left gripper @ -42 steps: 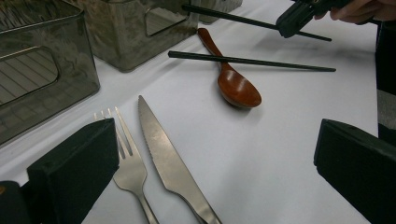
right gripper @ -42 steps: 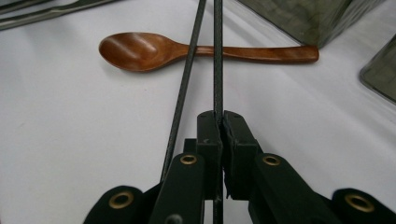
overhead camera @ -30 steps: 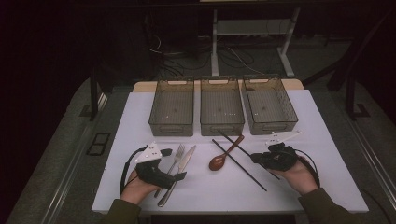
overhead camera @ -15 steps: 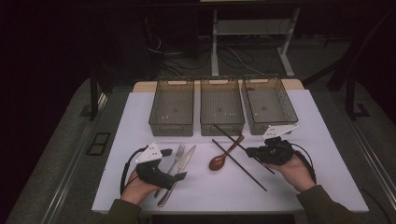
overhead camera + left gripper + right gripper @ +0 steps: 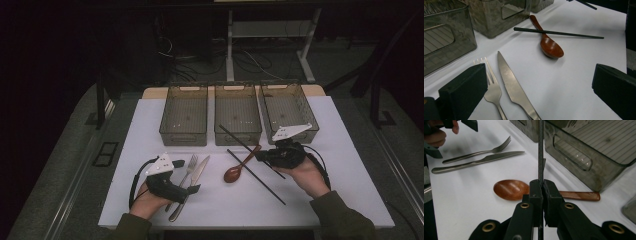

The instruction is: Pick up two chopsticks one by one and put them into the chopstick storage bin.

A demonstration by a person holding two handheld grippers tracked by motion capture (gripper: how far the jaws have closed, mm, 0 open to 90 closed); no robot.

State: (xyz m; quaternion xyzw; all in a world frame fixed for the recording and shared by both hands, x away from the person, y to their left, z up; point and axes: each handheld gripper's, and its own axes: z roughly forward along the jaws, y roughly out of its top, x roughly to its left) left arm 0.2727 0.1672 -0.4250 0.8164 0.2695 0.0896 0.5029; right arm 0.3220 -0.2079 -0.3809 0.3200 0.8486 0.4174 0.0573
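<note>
Three grey bins (image 5: 183, 117) stand empty along the far edge; the right gripper (image 5: 541, 186) clamps one black chopstick (image 5: 239, 139) near the middle bin, while the left gripper (image 5: 536, 82) gapes empty.

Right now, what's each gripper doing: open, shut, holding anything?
Left gripper: open, holding nothing, above the fork and knife.
Right gripper: shut on a black chopstick.
</note>
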